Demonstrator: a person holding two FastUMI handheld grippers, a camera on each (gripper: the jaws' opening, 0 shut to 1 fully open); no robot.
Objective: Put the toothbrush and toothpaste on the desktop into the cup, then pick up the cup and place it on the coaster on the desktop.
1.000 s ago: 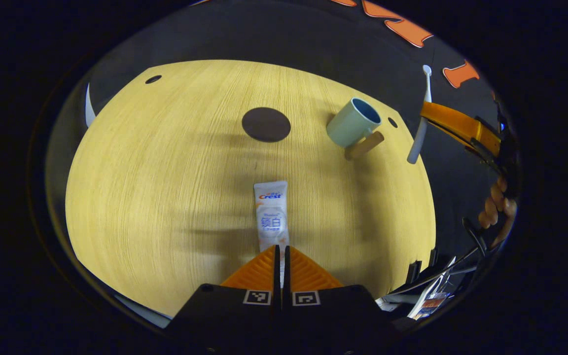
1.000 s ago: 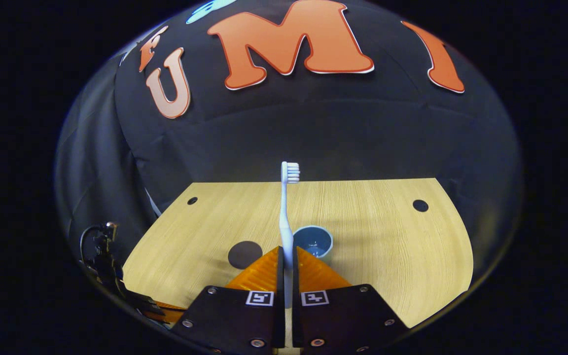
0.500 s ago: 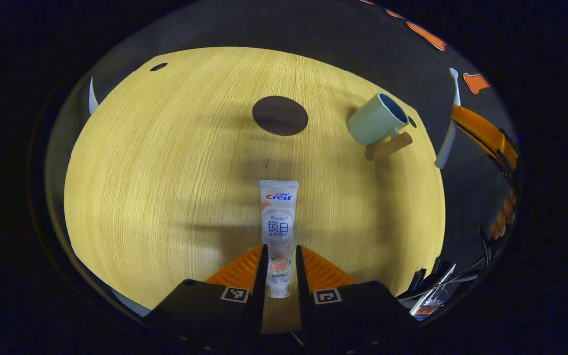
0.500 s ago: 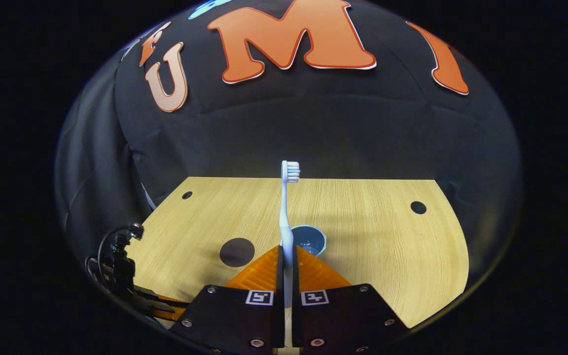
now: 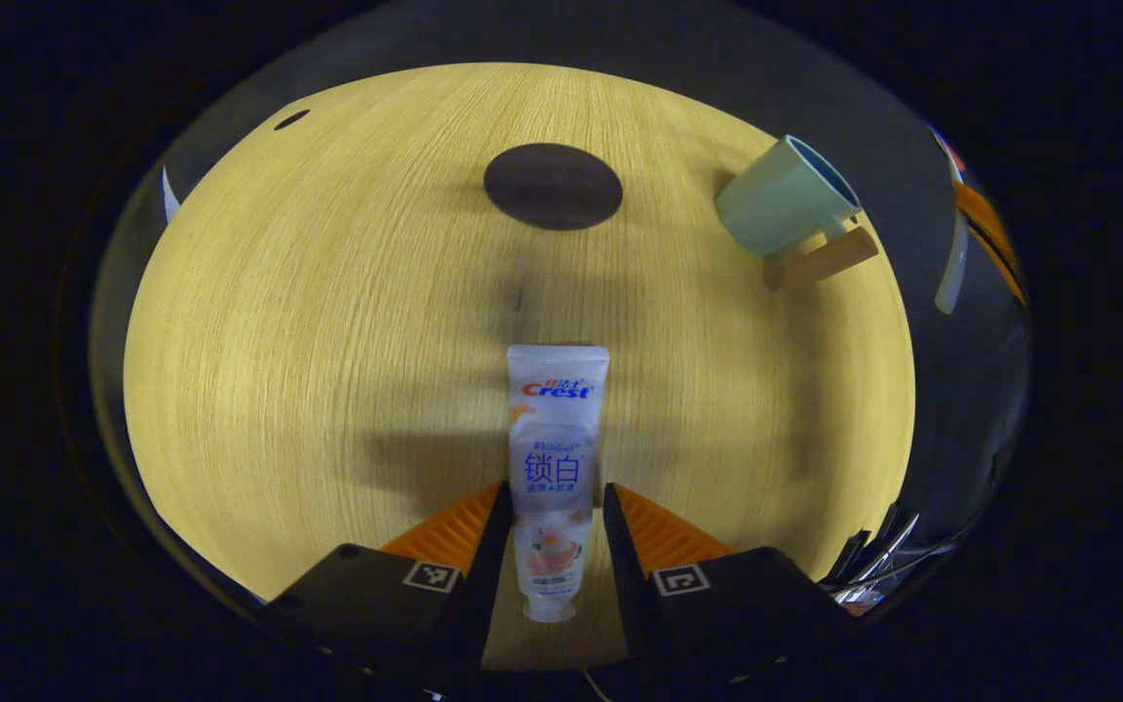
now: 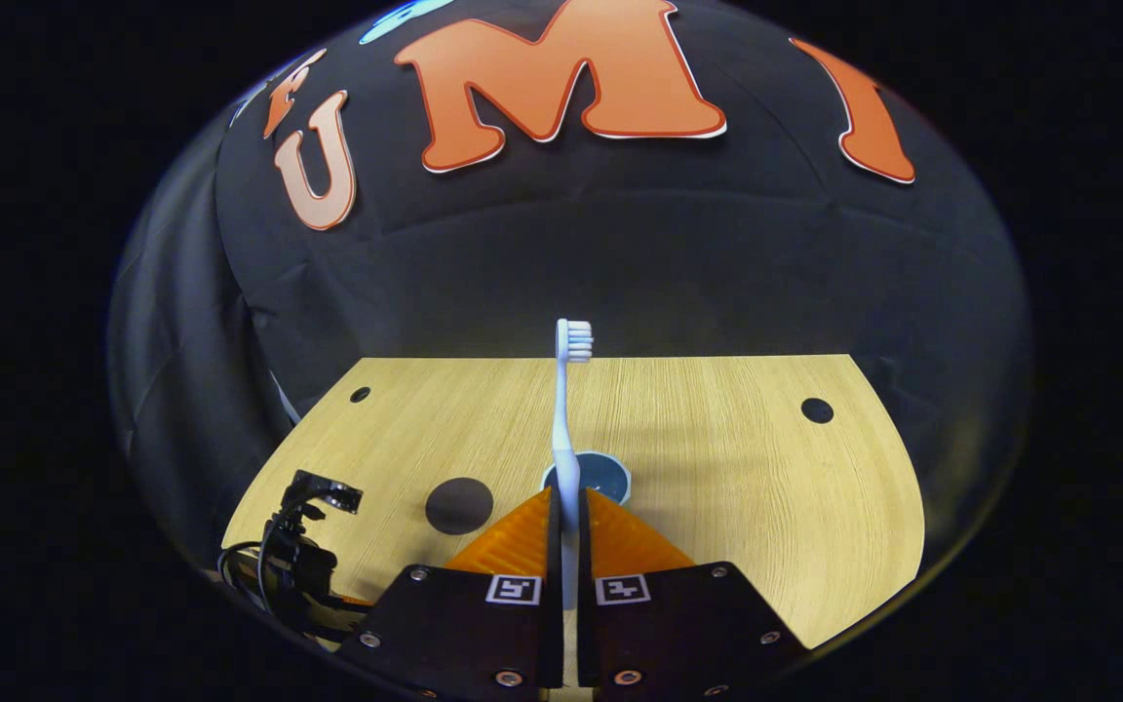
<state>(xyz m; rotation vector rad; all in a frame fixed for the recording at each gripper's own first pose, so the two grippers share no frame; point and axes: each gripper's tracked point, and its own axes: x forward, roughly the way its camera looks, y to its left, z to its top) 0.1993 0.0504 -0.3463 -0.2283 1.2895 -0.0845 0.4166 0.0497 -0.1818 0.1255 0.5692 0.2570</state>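
Left tool (image 5: pixel 554 531): jaws spread, straddling the toothpaste (image 5: pixel 554 458), not pinching yet. The tube lies flat on the counter (image 5: pixel 328 322), low centre of the left gripper view, long axis in line with the fingers, cap end toward the tool. Looks like closing is next.

Right tool (image 6: pixel 566 526): pressed on the toothbrush (image 6: pixel 564 419) handle, brush upright, bristles up. The cup (image 6: pixel 589 475) sits just beyond its tips, mouth open, so this hand is the nearer one to it; a drop-in likely needs the brush tipped over the rim.

Coaster (image 5: pixel 552 185) upper centre, cup (image 5: pixel 786 197) upper right, well apart.
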